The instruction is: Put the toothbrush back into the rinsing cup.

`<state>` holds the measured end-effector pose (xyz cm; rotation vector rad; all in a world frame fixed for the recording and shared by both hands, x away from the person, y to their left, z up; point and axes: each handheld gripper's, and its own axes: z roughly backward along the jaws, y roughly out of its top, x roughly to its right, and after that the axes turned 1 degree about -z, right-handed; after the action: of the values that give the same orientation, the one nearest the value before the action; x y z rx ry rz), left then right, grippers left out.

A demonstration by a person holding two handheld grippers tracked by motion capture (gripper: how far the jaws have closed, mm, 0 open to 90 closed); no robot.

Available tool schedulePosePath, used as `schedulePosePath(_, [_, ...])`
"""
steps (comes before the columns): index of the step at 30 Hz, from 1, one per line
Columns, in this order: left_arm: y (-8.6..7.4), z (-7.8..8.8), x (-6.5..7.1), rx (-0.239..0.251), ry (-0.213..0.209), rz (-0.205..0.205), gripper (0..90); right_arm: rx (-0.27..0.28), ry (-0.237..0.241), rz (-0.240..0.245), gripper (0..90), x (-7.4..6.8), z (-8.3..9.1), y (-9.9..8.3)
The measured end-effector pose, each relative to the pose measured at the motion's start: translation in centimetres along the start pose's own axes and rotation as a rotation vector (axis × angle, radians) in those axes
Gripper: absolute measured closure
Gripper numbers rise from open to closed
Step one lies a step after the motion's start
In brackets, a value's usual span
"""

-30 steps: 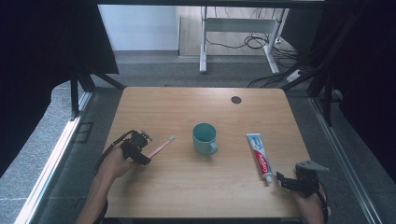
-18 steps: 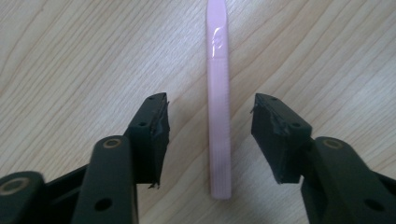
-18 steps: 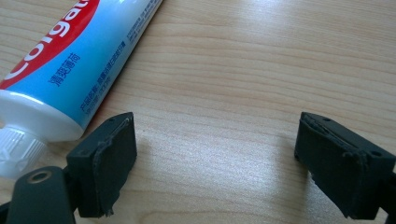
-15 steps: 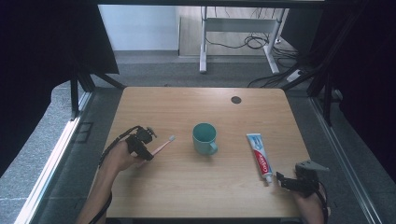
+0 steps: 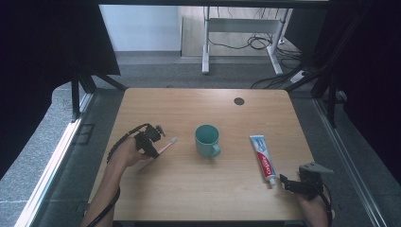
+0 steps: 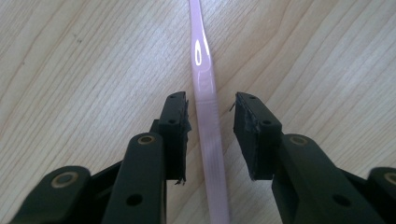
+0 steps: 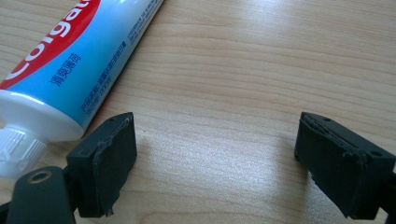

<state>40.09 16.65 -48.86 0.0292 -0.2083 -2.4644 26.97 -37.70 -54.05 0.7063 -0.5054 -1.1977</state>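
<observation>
Wooden table is laid with a teal mug. A pink toothbrush is straddled, ungripped, by the released left gripper; the right gripper is spread beside a toothpaste tube.

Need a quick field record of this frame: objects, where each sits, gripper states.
surface: wooden table
toothbrush: pink toothbrush, flat on the table, left of the mug, handle running between the left gripper's fingers
mug: teal mug, upright, table centre
toothpaste: toothpaste tube, flat, right of the mug, cap toward the person
left gripper: left gripper open, astride the handle, gaps both sides
right gripper: right gripper open wide, beside the tube's cap, bare table between its fingers
</observation>
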Motion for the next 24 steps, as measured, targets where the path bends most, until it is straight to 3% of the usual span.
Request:
schedulePosePath(7, [1.0,-0.4,-0.4,-0.028,-0.023,0.012,66.7,0.0,0.001,0.0,12.5,0.0,0.0,0.0])
schedulePosePath(24, [2.3,-1.4,-0.8,-0.113,-0.024,0.031,74.7,0.0,0.005,0.003,12.5,0.0,0.0,0.0])
